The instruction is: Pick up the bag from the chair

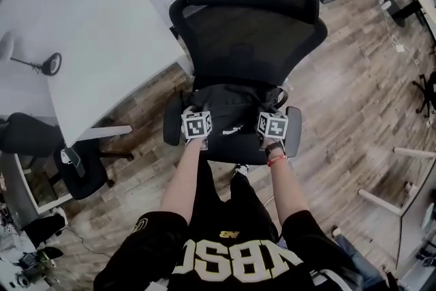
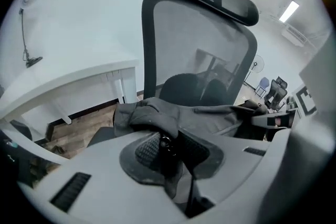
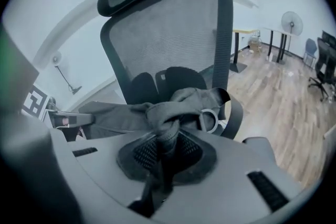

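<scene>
With left gripper [image 2: 167, 152], clamps bunched fabric at one end of bag [image 2: 210, 113]; with right gripper [image 3: 164, 153], clamps opposite end same way. Grips both ends, probably to share load and keep soft bag level on lift. Lies on or just above seat of chair [image 1: 253, 31], toward front edge; cannot tell which. Stands just beside white table [image 1: 95, 31], so straight-up pull looks unobstructed.

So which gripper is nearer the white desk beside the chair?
Left. The left gripper, shut on the bag at its desk-side end, is closer to the white desk; the right gripper grips the bag's far end.
</scene>
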